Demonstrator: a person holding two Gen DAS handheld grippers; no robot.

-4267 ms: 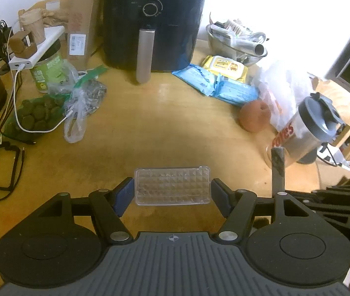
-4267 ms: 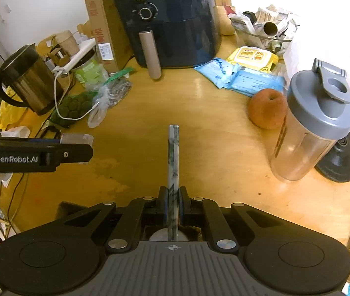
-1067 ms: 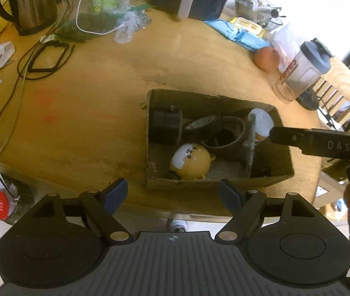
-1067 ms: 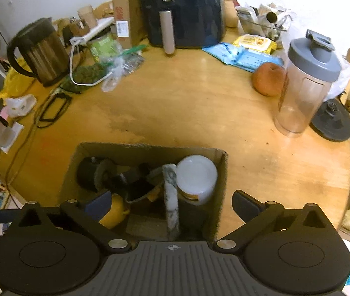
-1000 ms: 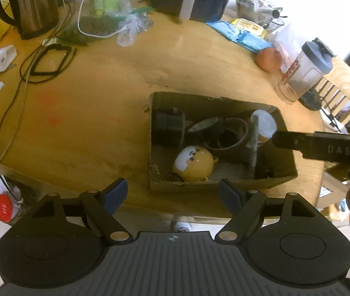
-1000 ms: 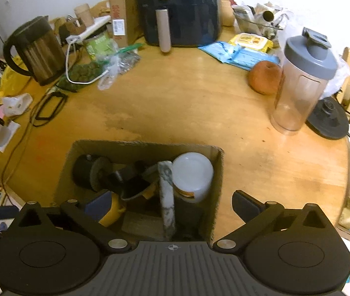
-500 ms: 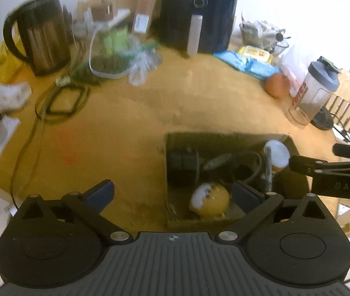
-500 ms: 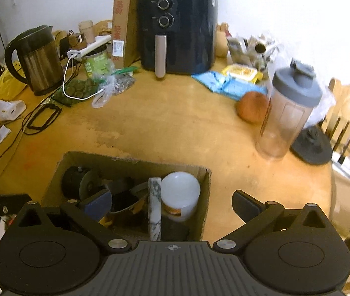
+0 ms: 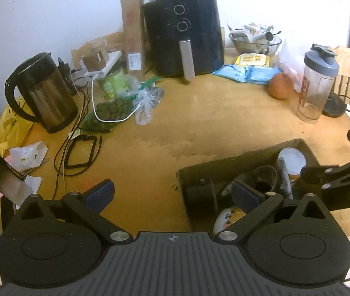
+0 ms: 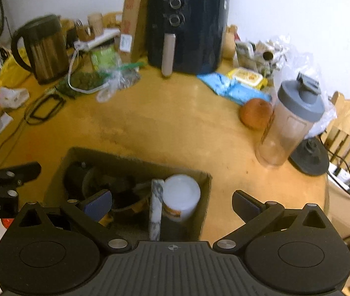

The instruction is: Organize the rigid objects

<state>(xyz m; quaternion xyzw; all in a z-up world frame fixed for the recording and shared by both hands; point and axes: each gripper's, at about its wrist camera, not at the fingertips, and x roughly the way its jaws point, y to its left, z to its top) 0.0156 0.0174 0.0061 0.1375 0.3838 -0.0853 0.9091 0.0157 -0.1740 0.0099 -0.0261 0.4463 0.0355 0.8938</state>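
Note:
A brown cardboard box (image 9: 224, 164) sits on the wooden table near its front edge. In it are a marbled stick (image 10: 156, 204) leaning upright, a white-lidded jar (image 10: 181, 192), a black cylinder (image 9: 200, 194), a dark bowl (image 9: 265, 177) and a yellow round toy (image 9: 229, 218). My left gripper (image 9: 173, 194) is open wide and empty, hanging over the box's left end. Above the box's right half, my right gripper (image 10: 172, 202) is open too, with the stick and jar below it, untouched. Each gripper shows at the edge of the other's view.
At the back stand a black air fryer (image 9: 184, 32) and a tall carton. A kettle (image 9: 41, 91), cables and bagged food (image 9: 110, 108) fill the left. A shaker bottle (image 10: 290, 123), a round fruit (image 10: 255, 113) and blue packets lie right. Bare wood (image 9: 187, 113) lies beyond the box.
Earlier my left gripper held a clear case and my right held the marbled stick; both are now empty, the stick in the box. Over the last second both cameras tilted up and the left jaws widened.

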